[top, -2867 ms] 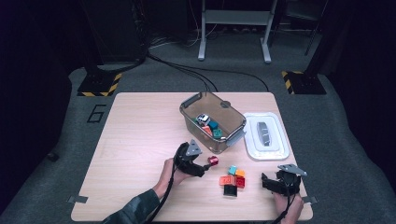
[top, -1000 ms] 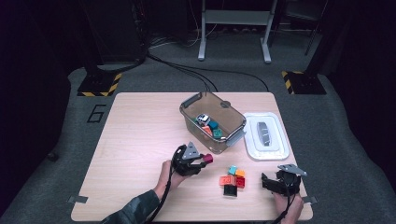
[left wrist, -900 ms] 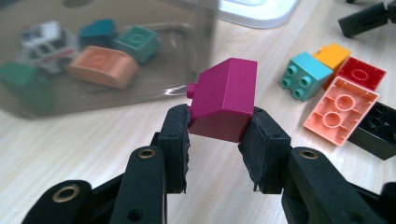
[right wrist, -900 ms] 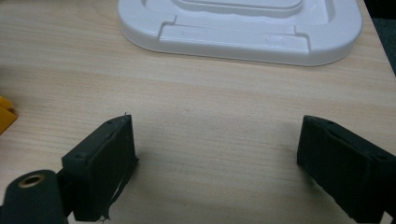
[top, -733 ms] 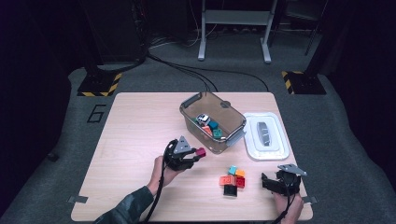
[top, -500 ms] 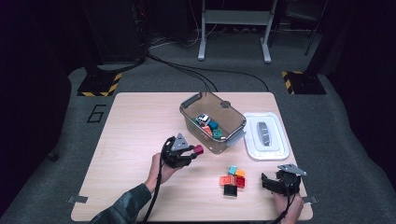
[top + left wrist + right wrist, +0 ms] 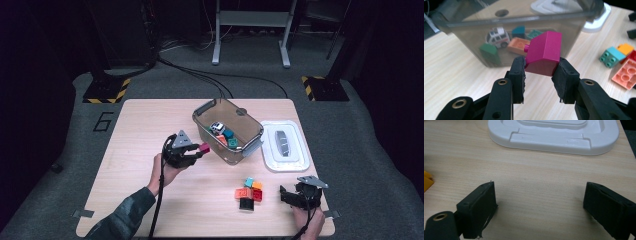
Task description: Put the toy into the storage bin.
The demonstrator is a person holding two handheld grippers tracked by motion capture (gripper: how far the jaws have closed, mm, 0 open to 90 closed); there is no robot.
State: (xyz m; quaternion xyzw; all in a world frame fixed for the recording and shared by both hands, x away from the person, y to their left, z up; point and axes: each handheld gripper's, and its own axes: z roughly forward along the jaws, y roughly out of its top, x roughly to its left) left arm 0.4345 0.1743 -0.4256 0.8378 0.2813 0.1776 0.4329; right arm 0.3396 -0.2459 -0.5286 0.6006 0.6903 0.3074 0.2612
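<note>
Two tongs are in use, one per hand. The right tongs (image 7: 287,196) rest at the near right corner of the tabletop (image 7: 135,125) with the jaws spread wide and nothing between them; bare wood lies in the gap in the right gripper view. Just to their left sits one cluster of loose bricks (image 7: 249,191): five can be counted in the high view, namely teal, orange, red, salmon and black, touching one another.

The left tongs (image 7: 540,71) are clamped on one magenta brick (image 7: 544,52), with a pad pressing on each side face.

Compared with the high view of 2.9 s ago, the left tongs have travelled from beside the cluster up and away toward the bin, carrying the magenta brick off the tabletop. The right tongs and the cluster lie as before.

The magenta brick is glossy, with a sloped roof-like top and one small stud on its left face. It hangs above the tabletop, just in front of the bin wall.

One clear bin (image 7: 250,131) stands beyond it, holding a toy car (image 7: 497,37) and several bricks. One white lid (image 7: 285,161) lies flat just right of the bin.
</note>
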